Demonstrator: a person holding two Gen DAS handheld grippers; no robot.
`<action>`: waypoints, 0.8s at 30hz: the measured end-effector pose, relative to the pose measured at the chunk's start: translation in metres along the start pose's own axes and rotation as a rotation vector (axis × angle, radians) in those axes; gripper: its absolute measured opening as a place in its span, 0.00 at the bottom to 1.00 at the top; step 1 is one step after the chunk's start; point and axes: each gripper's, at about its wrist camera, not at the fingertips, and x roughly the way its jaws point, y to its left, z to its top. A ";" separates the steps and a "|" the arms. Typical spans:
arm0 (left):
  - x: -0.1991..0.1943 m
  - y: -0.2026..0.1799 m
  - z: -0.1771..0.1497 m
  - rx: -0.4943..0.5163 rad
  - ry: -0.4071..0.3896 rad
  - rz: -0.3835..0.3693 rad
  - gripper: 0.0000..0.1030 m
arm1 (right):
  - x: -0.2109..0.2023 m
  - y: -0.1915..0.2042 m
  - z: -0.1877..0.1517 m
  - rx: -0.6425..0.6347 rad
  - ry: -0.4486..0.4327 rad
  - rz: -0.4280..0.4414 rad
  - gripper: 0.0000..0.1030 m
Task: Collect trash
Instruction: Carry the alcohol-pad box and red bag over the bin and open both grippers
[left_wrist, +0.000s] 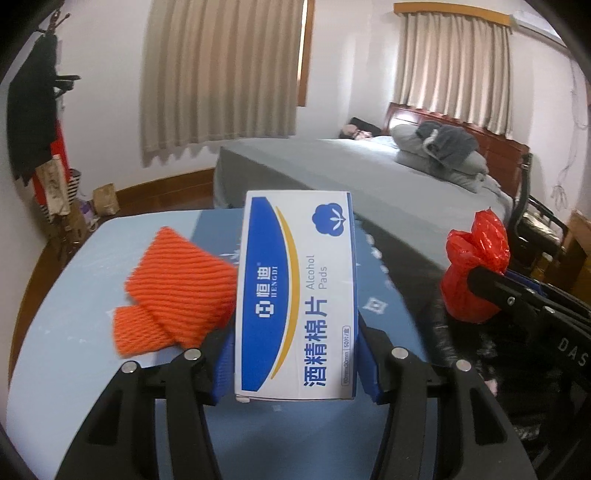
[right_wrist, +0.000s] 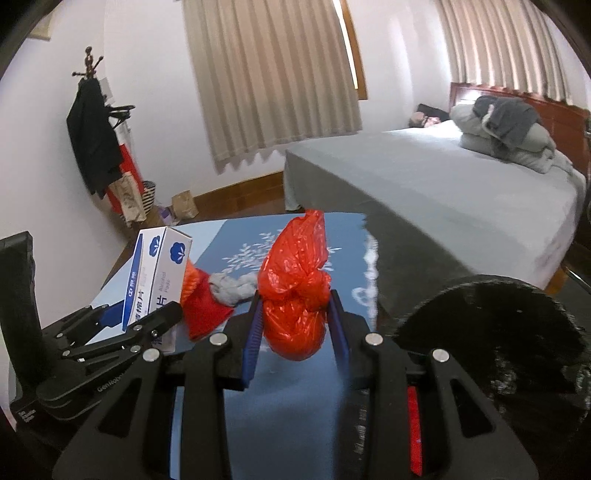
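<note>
The left claw (left_wrist: 295, 354) is clamped on a white and blue box of alcohol pads (left_wrist: 295, 295), its blue pads (left_wrist: 221, 369) pressed against the two long sides of the carton. The box stands lengthwise between the fingers, printed face up toward the camera, lifted above the blue surface (left_wrist: 66, 332). In the right wrist view the same box (right_wrist: 159, 273) appears at the left, tilted, with the left claw's black linkage below it.

The right claw (right_wrist: 295, 325) is clamped on a knotted red plastic bag (right_wrist: 295, 295), which bulges between the blue pads (right_wrist: 253, 332) and rises to a crumpled tip above them. From the left wrist view this bag (left_wrist: 472, 266) shows at the right edge, held at the end of the right claw's black arm.

On the surface, just left of the box, lie two pieces of orange foam net (left_wrist: 173, 291), one larger and overlapping a smaller one. The right wrist view shows a crumpled grey wad (right_wrist: 232, 288) lying on the surface's dark blue cloth with a white leaf pattern (right_wrist: 236, 254), between the box and the red bag; what it is made of cannot be told.

A round black object (right_wrist: 495, 332) fills the lower right of the right wrist view, blurred. Beyond the surface stand a bed with a grey cover (right_wrist: 424, 184), beige curtains (right_wrist: 266, 74) and a coat stand (right_wrist: 88, 74) with dark clothes.
</note>
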 end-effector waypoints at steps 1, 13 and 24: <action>0.000 -0.007 0.000 0.007 -0.002 -0.009 0.53 | -0.003 -0.003 0.000 0.003 -0.003 -0.008 0.32; 0.004 -0.084 0.013 0.097 -0.019 -0.152 0.53 | -0.044 -0.065 -0.016 0.072 -0.034 -0.140 0.32; 0.013 -0.146 0.015 0.174 -0.007 -0.264 0.53 | -0.075 -0.112 -0.037 0.127 -0.042 -0.252 0.32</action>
